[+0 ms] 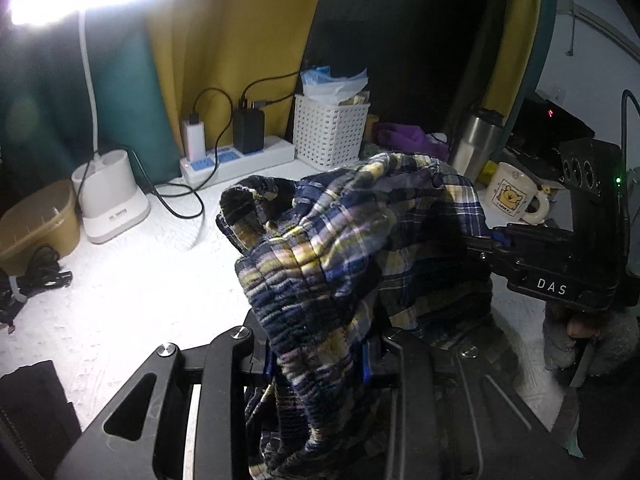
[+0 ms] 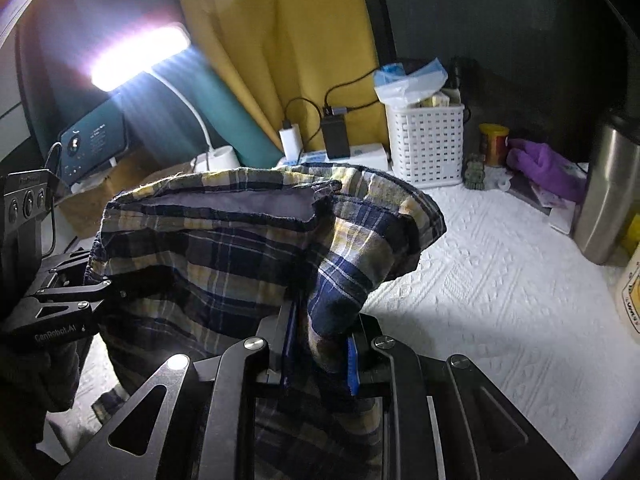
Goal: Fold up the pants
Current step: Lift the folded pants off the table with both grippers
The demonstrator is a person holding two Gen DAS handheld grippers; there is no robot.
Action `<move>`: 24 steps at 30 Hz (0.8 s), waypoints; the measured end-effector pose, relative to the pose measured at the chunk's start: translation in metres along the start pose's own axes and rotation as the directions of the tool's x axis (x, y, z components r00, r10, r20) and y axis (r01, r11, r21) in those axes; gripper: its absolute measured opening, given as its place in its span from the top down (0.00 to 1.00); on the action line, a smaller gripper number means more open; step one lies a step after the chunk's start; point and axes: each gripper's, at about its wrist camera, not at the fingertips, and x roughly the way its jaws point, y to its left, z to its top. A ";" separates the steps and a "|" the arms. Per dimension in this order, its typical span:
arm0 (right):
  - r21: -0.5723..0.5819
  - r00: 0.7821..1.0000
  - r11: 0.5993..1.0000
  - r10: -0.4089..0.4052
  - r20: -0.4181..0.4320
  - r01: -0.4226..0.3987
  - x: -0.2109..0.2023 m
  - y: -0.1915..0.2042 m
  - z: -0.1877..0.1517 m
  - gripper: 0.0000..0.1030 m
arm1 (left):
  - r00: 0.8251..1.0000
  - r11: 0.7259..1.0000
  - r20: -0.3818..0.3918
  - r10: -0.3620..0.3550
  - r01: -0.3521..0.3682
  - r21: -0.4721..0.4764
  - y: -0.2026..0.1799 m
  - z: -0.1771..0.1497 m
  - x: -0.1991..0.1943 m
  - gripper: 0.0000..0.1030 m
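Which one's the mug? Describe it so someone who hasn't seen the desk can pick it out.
Start at the white perforated basket at the back of the white tablecloth, then move right past the steel tumbler. The mug stands just right of the tumbler, behind the plaid pants. It is the only cream cup with a handle, printed with a yellow cartoon bear.

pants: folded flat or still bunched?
Bunched. The plaid pants hang crumpled off the table, pinched by left gripper and right gripper.
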 end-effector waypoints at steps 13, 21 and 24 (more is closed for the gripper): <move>-0.035 0.997 0.999 -0.008 0.079 0.011 -0.052 0.025 -0.005 0.80 | 0.994 0.998 0.105 0.019 -0.026 0.065 -0.026 -0.001 -0.052 0.73; -0.053 0.995 0.998 -0.022 0.099 0.027 -0.066 0.036 -0.006 0.80 | 0.993 0.995 0.112 0.027 -0.038 0.097 -0.031 -0.005 -0.063 0.75; -0.032 0.998 0.998 -0.043 0.054 0.045 -0.039 0.023 -0.009 0.80 | 0.998 0.996 0.057 0.033 -0.038 0.087 -0.018 -0.004 -0.034 0.75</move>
